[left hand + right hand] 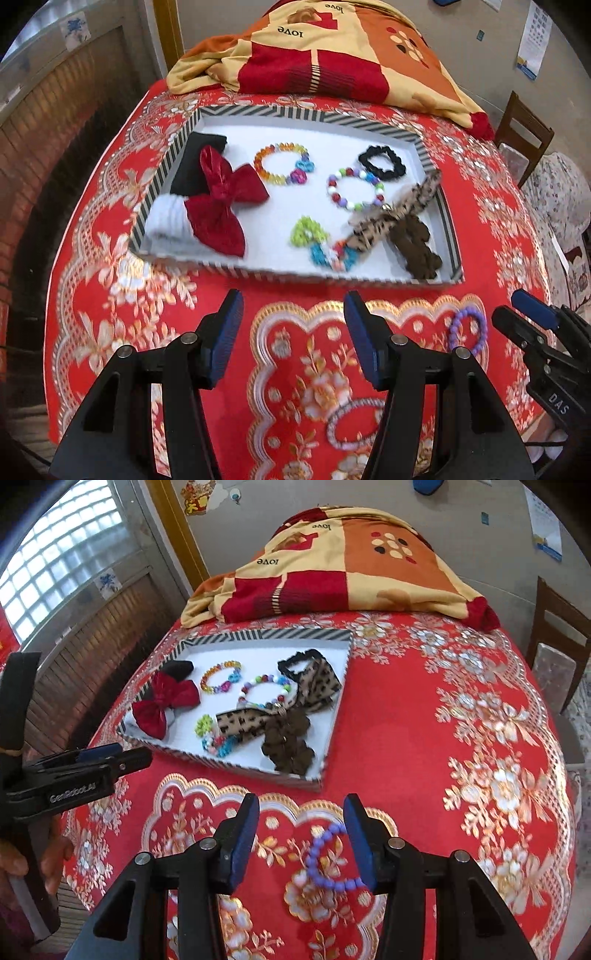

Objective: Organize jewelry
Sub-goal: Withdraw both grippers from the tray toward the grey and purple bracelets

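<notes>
Both tools were wide apart: right tool [301, 834] straddled the purple bead bracelet [327, 860] without gripping, left tool [293, 332] held nothing above the worktop [295, 369], striped tray [280, 271] just ahead.

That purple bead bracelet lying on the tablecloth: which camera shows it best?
The left wrist view: the purple bead bracelet shows as a whole ring on the red tablecloth, outside the tray. In the right wrist view, the right gripper stands open around it, one finger hiding part.

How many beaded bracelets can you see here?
4. Three in the striped tray: orange-amber beaded bracelet, multicoloured white-and-red beaded bracelet, green-and-turquoise chunky bracelet. The purple beaded bracelet lies on the tablecloth.
</notes>
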Demonstrator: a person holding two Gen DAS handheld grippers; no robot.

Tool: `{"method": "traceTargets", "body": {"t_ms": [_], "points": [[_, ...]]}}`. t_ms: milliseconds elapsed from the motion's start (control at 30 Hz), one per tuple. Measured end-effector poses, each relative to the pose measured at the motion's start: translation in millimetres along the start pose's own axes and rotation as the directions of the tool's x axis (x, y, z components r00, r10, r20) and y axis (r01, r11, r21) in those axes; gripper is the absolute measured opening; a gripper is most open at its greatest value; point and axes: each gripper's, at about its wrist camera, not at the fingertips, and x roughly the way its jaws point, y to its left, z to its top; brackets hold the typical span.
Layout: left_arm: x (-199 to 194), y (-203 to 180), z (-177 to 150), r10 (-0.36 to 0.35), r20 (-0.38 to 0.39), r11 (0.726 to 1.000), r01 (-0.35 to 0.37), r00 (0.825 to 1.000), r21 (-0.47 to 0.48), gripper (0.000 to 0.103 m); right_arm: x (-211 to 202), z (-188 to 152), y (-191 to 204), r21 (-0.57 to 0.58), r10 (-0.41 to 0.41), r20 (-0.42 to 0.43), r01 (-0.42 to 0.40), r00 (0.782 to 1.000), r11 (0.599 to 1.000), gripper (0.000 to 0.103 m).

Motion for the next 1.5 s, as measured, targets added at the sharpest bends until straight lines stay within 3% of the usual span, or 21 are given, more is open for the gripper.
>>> {"method": "traceTargets", "body": {"t_ms": [400,967,1500], "points": [[-9,-9,-40,0.001,-0.039,1.0,-0.001,0.999,0.001,0.056,-12,-24,-1,-0.002,-0.025,-0.025,0.025,0.999,1.0,0.045],[-13,-19,-70,-0.01,-0.066,1.0,0.011,0.998,0.012,0.056,-21,-45,-5,-0.01,-0.035,-0.049,0.035,0.998,0.999,0.046],[2,-14,-95,-0.043,-0.129,0.999,0.044,0.991,0.005,0.056,-12,-59,-39,0.021,-0.061,-0.083,0.063,0.995,0.998,0.046]]}}
